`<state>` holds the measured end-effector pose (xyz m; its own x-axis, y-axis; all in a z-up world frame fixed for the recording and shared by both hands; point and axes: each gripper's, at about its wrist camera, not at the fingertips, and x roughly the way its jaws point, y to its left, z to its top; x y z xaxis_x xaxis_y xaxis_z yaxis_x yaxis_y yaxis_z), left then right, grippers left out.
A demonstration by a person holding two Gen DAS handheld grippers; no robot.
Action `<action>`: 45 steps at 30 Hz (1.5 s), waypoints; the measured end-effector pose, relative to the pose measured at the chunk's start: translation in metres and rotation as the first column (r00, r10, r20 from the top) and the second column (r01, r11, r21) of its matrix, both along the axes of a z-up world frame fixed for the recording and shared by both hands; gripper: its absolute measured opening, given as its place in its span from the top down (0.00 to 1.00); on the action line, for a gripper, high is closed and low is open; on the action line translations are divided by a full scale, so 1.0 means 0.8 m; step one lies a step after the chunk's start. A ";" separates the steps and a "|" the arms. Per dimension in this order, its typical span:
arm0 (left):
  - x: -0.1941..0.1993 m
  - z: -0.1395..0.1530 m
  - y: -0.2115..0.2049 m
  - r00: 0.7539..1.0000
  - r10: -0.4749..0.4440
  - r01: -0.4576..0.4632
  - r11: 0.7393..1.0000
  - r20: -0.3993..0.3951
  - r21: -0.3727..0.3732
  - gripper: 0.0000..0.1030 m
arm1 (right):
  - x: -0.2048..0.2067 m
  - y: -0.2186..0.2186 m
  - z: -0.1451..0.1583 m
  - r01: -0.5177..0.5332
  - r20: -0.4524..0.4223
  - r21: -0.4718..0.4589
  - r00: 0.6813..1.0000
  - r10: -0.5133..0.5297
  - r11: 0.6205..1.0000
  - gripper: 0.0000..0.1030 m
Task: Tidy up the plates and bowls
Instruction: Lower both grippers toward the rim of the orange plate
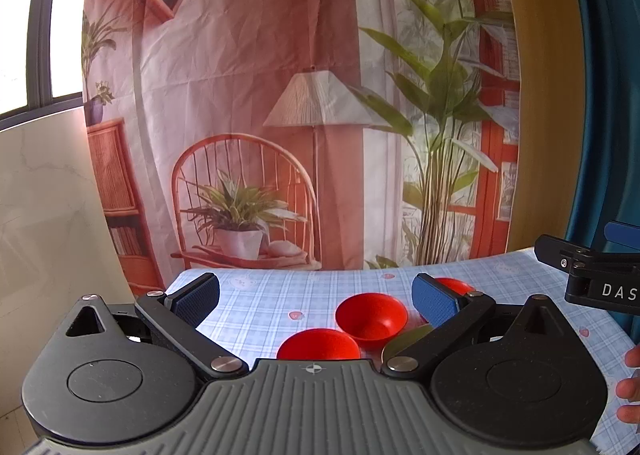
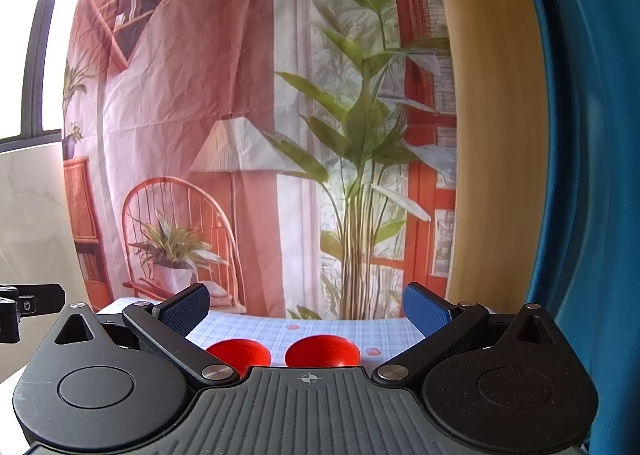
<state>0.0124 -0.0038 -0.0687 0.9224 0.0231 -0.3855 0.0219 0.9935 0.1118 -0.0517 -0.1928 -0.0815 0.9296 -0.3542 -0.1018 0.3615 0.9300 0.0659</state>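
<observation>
hidden: third red bowl [image 1: 456, 285] mostly behind left gripper [image 1: 316, 297] finger; greenish plate [image 1: 404, 341] edge only; near bowl [image 1: 318, 345] cut by gripper body
left jaws: wide open, empty
right gripper [image 2: 306, 309]: jaws wide open, empty
bowls: glossy red, middle bowl [image 1: 372, 315] upright, on checked bench [image 1: 260, 303]

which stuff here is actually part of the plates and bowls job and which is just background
Part of the job:
middle red bowl
nearest red bowl
far red bowl
greenish plate edge, mostly hidden
left gripper, open
right gripper, open

Just there:
checked tablecloth
printed room backdrop
blue curtain
</observation>
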 end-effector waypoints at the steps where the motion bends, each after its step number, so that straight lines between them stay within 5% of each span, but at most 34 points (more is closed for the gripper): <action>1: 0.002 -0.008 0.002 1.000 0.001 -0.001 1.000 -0.013 -0.002 0.00 | 0.003 0.000 -0.010 -0.016 -0.004 0.010 1.000 0.016 1.000 0.00; 15: 0.017 -0.090 0.021 0.989 0.013 -0.018 0.999 -0.146 -0.036 0.01 | 0.025 0.016 -0.105 -0.081 -0.147 0.091 0.985 0.093 0.993 0.00; 33: 0.027 -0.158 0.027 0.948 -0.035 -0.006 0.992 -0.316 -0.127 0.15 | 0.035 0.009 -0.149 -0.061 -0.277 0.174 0.955 0.108 0.983 0.06; 41: 0.031 -0.193 0.009 0.908 -0.082 0.024 0.989 -0.410 -0.146 0.47 | 0.031 -0.009 -0.180 -0.032 -0.344 0.232 0.932 0.112 0.972 0.18; 45: 0.030 -0.201 0.001 0.893 -0.112 0.052 0.988 -0.436 -0.148 0.50 | 0.032 -0.015 -0.192 -0.027 -0.370 0.253 0.921 0.122 0.967 0.29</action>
<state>0.0366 -0.0033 -0.2297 0.6529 -0.1226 -0.7474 0.1207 0.9910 -0.0572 -0.0265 -0.2044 -0.2348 0.8262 -0.2064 -0.5242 0.3337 0.9290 0.1602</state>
